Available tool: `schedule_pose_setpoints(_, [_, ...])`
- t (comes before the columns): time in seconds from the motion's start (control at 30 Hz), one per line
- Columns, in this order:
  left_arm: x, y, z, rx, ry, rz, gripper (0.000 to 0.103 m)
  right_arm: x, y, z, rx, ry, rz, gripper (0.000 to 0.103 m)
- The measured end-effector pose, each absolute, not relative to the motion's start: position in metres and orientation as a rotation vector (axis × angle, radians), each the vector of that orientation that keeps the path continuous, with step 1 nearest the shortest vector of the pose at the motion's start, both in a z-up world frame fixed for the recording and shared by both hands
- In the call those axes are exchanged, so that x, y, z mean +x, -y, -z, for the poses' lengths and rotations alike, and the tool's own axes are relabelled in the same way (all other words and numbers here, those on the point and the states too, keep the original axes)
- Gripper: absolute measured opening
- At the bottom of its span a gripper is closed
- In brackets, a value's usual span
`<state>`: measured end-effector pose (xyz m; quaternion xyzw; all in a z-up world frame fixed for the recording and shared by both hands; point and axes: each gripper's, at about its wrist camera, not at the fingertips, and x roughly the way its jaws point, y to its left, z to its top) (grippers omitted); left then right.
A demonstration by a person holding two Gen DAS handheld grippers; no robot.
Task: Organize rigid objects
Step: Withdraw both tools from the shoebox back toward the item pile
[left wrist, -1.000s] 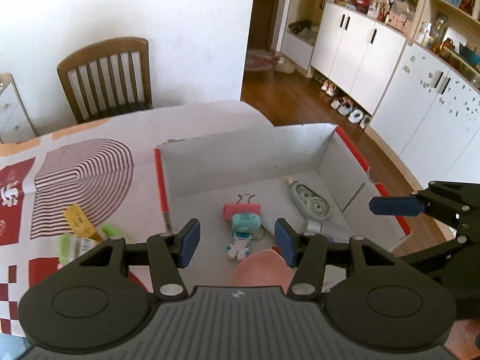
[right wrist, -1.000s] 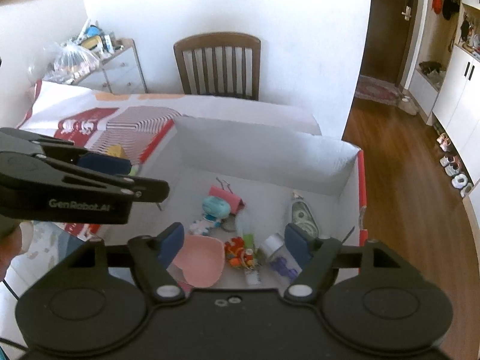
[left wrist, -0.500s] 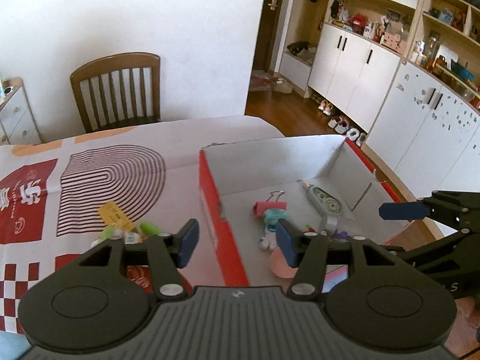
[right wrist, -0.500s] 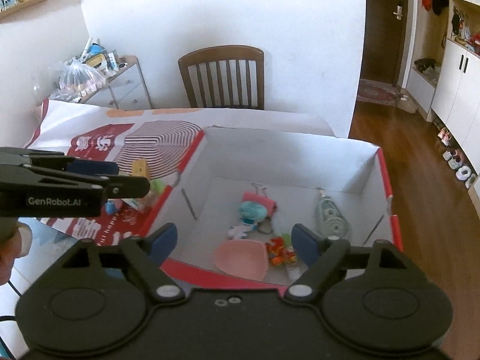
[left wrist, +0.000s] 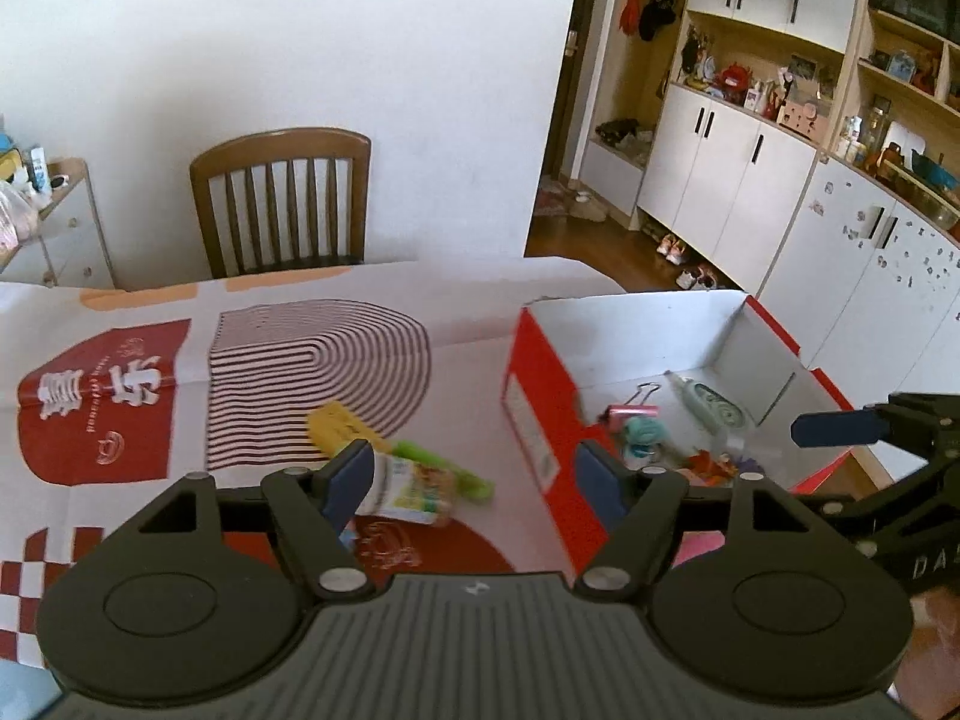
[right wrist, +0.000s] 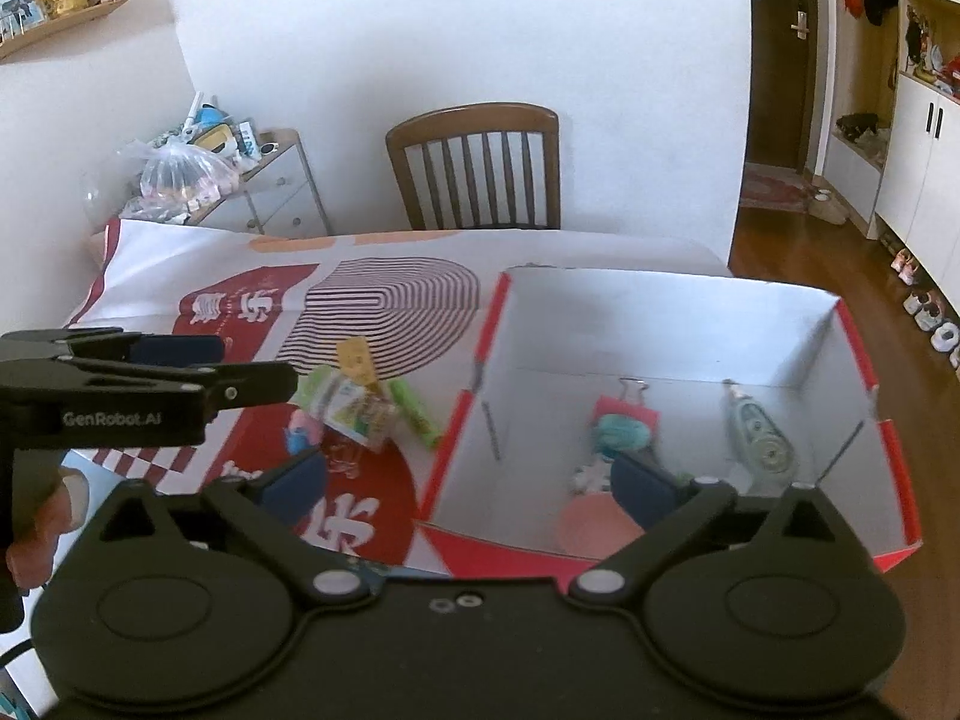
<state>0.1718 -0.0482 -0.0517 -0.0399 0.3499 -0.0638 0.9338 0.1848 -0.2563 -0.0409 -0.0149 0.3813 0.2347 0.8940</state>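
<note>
Red-walled box (right wrist: pixel 888 462) fills the frame's right; steer the left gripper (left wrist: pixel 474 480), fingers just widened and empty, squarely over the snack packet (left wrist: pixel 408 489) at lower centre on the bench (left wrist: pixel 270 324) before closing.

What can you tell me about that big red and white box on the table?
The box looks like cardboard, red outside and white inside, open-topped with no lid in sight. It stands upright on the patterned tablecloth near the table's right end. Small things lie on its floor, among them a pink binder clip and a correction-tape dispenser.
</note>
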Motion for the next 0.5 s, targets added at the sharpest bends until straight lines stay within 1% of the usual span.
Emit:
schedule_pose_setpoints(0.03, [0.168, 0.042, 0.053, -0.075, -0.704, 0.129, 0.077, 0.184, 0.251, 0.042, -0.031, -0.790, -0.488, 0.102])
schedule_pose_setpoints(0.07, [0.165, 0.037, 0.053, -0.068, -0.695, 0.129, 0.083, 0.184, 0.246, 0.042, -0.032, -0.790, -0.490, 0.102])
schedule_pose_setpoints(0.1, [0.161, 0.031, 0.054, -0.064, -0.688, 0.132, 0.084, 0.183, 0.242, 0.042, -0.034, -0.791, -0.490, 0.102])
schedule_pose_setpoints(0.33, [0.152, -0.004, 0.069, -0.061, -0.685, 0.153, 0.084, 0.182, 0.215, 0.045, -0.046, -0.807, -0.487, 0.102])
schedule_pose_setpoints(0.4, [0.151, -0.013, 0.076, -0.072, -0.682, 0.169, 0.086, 0.183, 0.208, 0.046, -0.054, -0.813, -0.490, 0.102])
schedule_pose_setpoints(0.47, [0.152, -0.022, 0.085, -0.100, -0.684, 0.178, 0.097, 0.183, 0.200, 0.046, -0.066, -0.819, -0.497, 0.102])
schedule_pose_setpoints(0.5, [0.152, -0.026, 0.089, -0.116, -0.679, 0.176, 0.099, 0.184, 0.195, 0.046, -0.072, -0.823, -0.498, 0.102])
